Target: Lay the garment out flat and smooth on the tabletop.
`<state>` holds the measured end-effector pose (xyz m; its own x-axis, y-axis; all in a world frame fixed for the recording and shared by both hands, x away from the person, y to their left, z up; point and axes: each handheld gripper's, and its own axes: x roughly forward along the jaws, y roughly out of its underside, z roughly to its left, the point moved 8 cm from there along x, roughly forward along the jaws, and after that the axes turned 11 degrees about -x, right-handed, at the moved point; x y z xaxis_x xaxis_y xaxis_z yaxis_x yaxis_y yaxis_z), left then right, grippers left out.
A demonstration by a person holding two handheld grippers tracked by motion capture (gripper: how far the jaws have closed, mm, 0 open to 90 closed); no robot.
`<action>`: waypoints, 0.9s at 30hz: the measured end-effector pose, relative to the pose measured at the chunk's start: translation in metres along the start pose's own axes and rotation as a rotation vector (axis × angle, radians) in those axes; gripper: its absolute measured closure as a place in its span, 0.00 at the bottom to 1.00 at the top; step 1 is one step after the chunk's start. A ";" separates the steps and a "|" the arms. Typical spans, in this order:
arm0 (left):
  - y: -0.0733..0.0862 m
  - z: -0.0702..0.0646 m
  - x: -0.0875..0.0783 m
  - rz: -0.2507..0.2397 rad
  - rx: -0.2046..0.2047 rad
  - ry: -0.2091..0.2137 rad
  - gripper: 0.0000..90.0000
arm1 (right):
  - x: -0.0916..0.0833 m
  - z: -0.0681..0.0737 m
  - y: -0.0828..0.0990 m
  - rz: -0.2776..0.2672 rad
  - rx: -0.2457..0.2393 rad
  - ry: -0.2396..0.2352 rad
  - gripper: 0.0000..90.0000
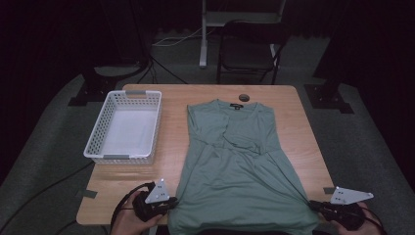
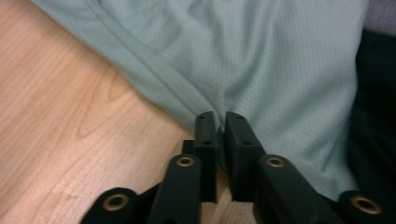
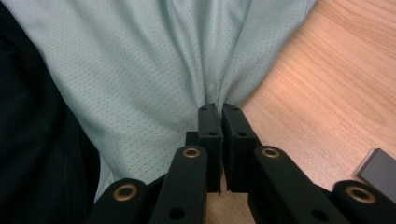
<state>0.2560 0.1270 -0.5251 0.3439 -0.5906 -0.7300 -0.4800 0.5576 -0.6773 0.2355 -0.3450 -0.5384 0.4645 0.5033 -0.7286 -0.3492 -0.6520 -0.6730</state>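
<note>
Both grippers [image 1: 172,201] [image 1: 313,205] pinch green shirt [image 1: 235,161] hem corners; left grip seemingly looser.

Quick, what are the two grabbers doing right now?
Left gripper: jaws slightly apart, green shirt edge between them; grip cannot be told.
Right gripper: shut on the shirt's edge.

One green sleeveless top [image 1: 235,161] lies on one wooden table [image 1: 171,142]. One white plastic basket [image 1: 124,126] stands beside it. One small dark round thing [image 1: 243,97] sits near the far edge. Two grippers, left [image 1: 171,202] and right [image 1: 313,205]. One folding chair [image 1: 247,54] stands behind.
</note>
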 end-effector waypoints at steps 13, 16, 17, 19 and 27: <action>-0.051 0.049 0.034 -0.113 -0.075 -0.104 0.71 | 0.040 -0.039 -0.056 -0.059 -0.022 0.063 0.73; -0.060 0.056 0.043 -0.117 -0.095 -0.109 0.70 | 0.055 -0.050 -0.071 -0.070 -0.024 0.060 0.71; -0.062 0.058 0.045 -0.114 -0.097 -0.112 0.69 | 0.060 -0.053 -0.075 -0.067 -0.030 0.061 0.70; -0.064 0.059 0.051 -0.102 -0.101 -0.109 0.68 | 0.072 -0.059 -0.082 -0.058 -0.023 0.047 0.69; -0.061 0.062 0.059 -0.085 -0.140 -0.080 0.84 | 0.081 -0.069 -0.078 -0.031 0.000 0.015 0.88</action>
<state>0.3552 0.0942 -0.5327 0.4486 -0.5808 -0.6793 -0.5521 0.4176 -0.7217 0.3563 -0.2927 -0.5361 0.4874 0.5150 -0.7052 -0.3343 -0.6360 -0.6955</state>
